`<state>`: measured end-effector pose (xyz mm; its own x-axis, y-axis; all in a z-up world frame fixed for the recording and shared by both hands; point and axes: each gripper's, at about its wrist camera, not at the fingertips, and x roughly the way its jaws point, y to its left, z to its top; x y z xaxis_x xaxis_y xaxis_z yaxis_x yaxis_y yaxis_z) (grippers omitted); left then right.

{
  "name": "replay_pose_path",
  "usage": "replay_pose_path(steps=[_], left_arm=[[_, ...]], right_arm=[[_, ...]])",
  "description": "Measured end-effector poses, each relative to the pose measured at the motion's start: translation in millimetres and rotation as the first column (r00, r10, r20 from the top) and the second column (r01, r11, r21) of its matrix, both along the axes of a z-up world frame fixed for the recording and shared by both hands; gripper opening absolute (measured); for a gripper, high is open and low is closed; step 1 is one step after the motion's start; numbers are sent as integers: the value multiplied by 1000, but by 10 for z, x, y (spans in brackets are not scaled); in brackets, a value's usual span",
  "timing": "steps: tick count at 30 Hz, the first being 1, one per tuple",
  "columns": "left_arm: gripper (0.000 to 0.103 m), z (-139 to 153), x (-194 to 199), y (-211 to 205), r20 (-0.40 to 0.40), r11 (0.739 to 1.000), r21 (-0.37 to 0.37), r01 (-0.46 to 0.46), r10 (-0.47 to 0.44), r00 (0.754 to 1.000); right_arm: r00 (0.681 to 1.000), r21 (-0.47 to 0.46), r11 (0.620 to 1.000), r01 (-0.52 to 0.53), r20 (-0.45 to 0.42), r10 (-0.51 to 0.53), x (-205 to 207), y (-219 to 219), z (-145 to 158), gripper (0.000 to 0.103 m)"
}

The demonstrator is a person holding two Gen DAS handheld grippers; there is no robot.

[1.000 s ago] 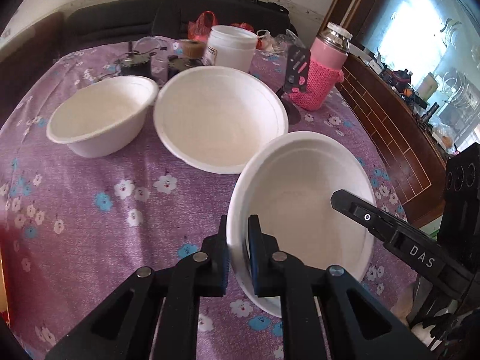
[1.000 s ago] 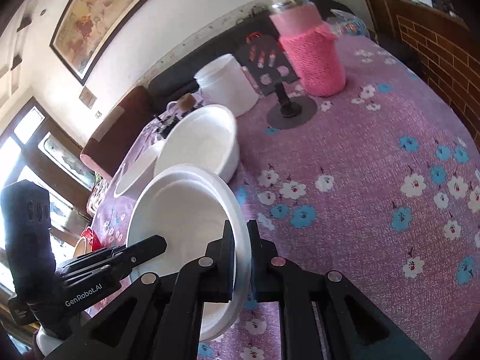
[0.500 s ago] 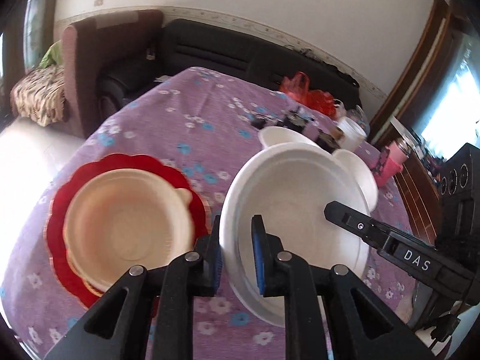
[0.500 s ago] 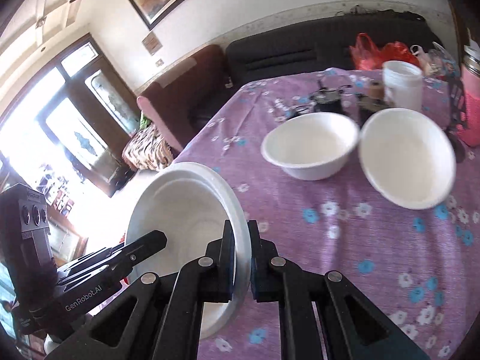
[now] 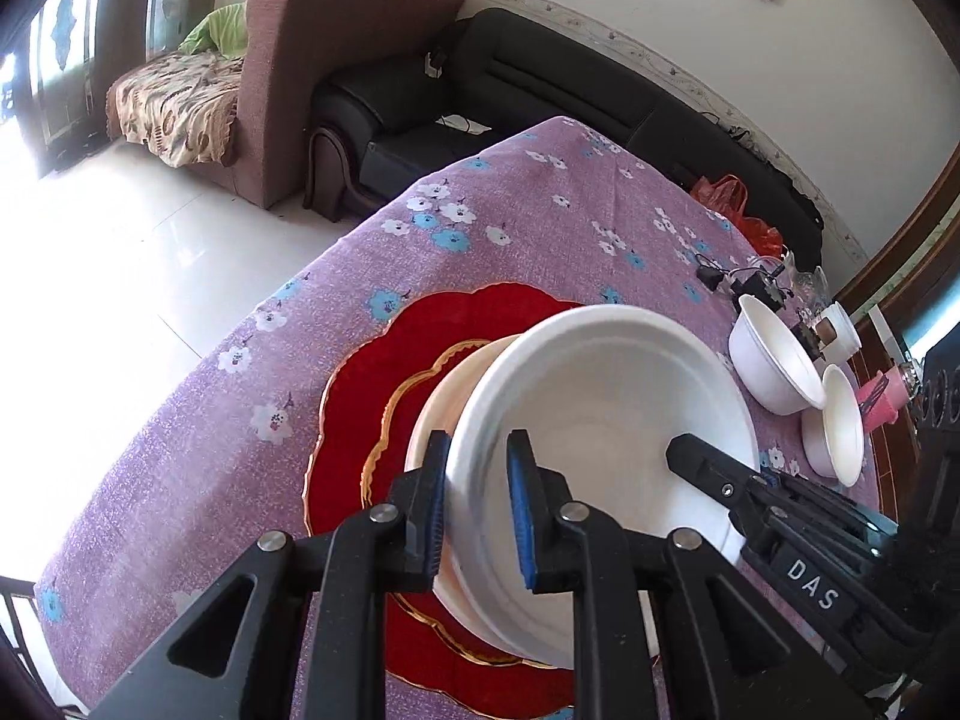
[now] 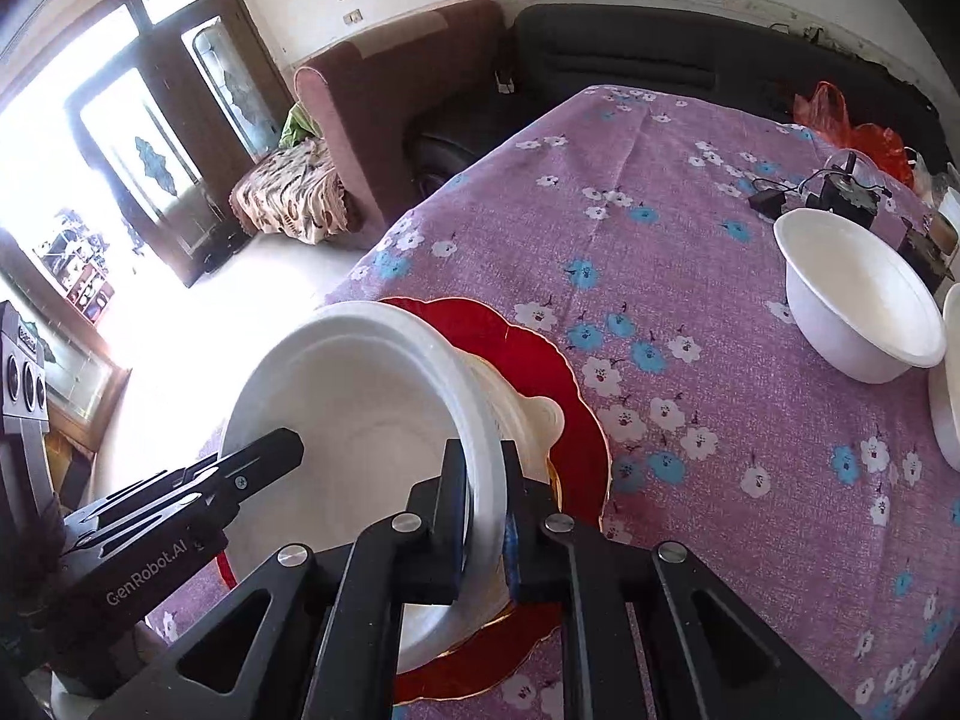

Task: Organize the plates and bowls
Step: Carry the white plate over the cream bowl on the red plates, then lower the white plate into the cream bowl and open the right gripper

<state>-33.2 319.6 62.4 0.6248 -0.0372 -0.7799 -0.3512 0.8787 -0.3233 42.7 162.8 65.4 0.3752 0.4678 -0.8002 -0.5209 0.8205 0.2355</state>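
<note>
A white foam plate (image 5: 600,438) is held by both grippers, one on each side of its rim. My left gripper (image 5: 477,510) is shut on its near-left rim; my right gripper (image 6: 486,516) is shut on the opposite rim of the same plate (image 6: 360,414). The plate sits low over a cream plate (image 5: 444,414) that lies on a red scalloped plate (image 5: 372,402) with a gold edge. The red plate also shows in the right wrist view (image 6: 540,372). A white bowl (image 6: 858,306) and part of a second one (image 6: 948,390) stand farther right.
The table has a purple flowered cloth (image 6: 720,420). Its left edge drops to a white tiled floor (image 5: 90,276). A brown armchair (image 5: 336,60) and black sofa (image 5: 570,84) stand beyond. Cables, a white tub (image 5: 840,330) and a pink-sleeved bottle (image 5: 882,396) sit at the far right.
Both grippers carried the white plate leftward from beside the white bowls to above the cream and red plates, and lowered it close onto them. Both stayed shut on its rim.
</note>
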Motion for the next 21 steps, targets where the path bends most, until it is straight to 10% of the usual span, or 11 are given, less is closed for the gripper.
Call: replay_pose_path(steps=[6,14,21], left_arm=[[49,199,-177,53,76,999,32,-24,21,997],[56,502,-506,193,183,997,16,-76,72,980],[60,687,-694,169,245,997,1,-78,75,967]], right_arm=[[1000,-49,999,6,26,-5,-12,100,-40,12],[997,-35,999,32,64,-30,-23,125,-21,19],[989,-24,999,38,141,-34,-129,94,113,64]])
